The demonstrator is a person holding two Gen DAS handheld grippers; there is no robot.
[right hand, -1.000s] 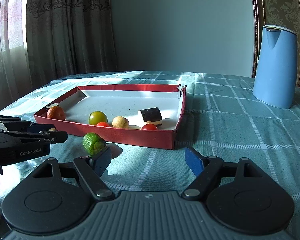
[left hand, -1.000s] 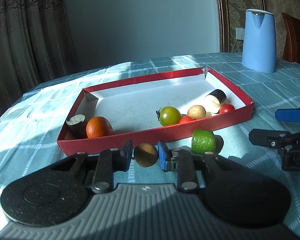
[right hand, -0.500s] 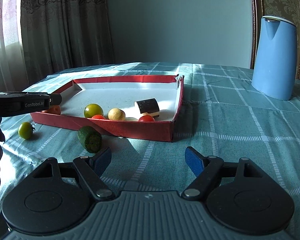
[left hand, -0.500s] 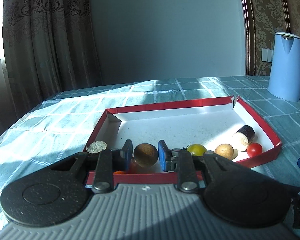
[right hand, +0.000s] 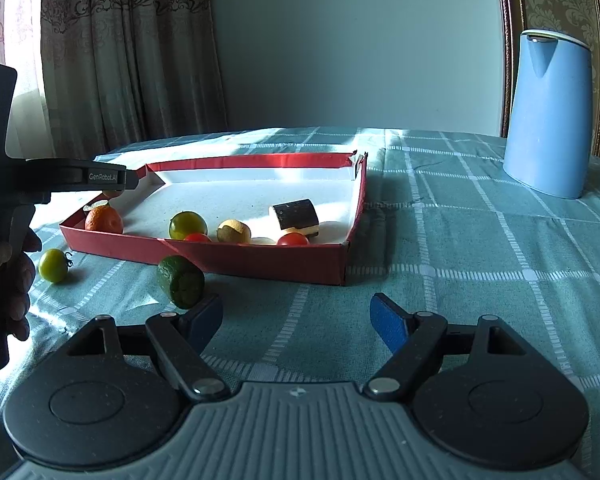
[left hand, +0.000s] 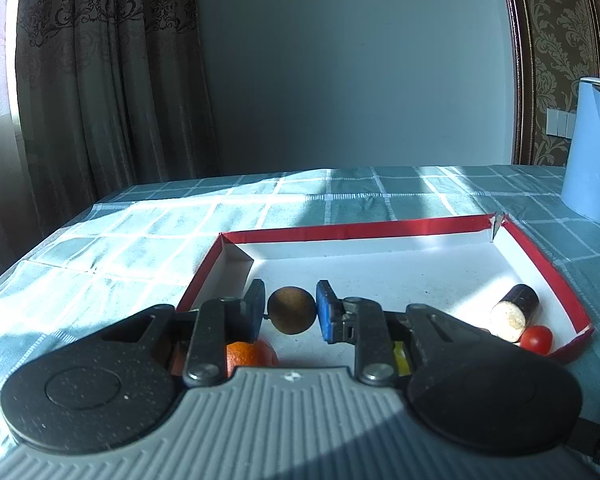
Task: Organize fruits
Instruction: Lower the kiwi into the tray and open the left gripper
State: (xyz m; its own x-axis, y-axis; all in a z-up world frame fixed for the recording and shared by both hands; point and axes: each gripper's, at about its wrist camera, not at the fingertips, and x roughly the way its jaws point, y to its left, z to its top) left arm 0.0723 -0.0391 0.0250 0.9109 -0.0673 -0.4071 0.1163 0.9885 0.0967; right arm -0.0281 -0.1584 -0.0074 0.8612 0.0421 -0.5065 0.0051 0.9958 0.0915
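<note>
Brown round fruit [left hand: 291, 310] is sitting pinched in the left gripper [left hand: 291, 311], hanging over the red tray [left hand: 356, 231] above the orange [left hand: 247, 352]. Right gripper [right hand: 296, 316] is resting spread wide, nothing between, beside the green chunk [right hand: 181, 281] on the tablecloth [right hand: 480, 248].

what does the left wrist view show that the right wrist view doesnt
Only the left wrist view: the left tongs shut on a brown round fruit, held over the red tray.

Only the right wrist view: the open, empty right tongs, a green tomato and a green cut piece lying on the tablecloth outside the tray, plus another green tomato and a tan fruit inside it.

Both: the tray, the orange, the dark-skinned cut piece, a red tomato, the blue jug.
</note>
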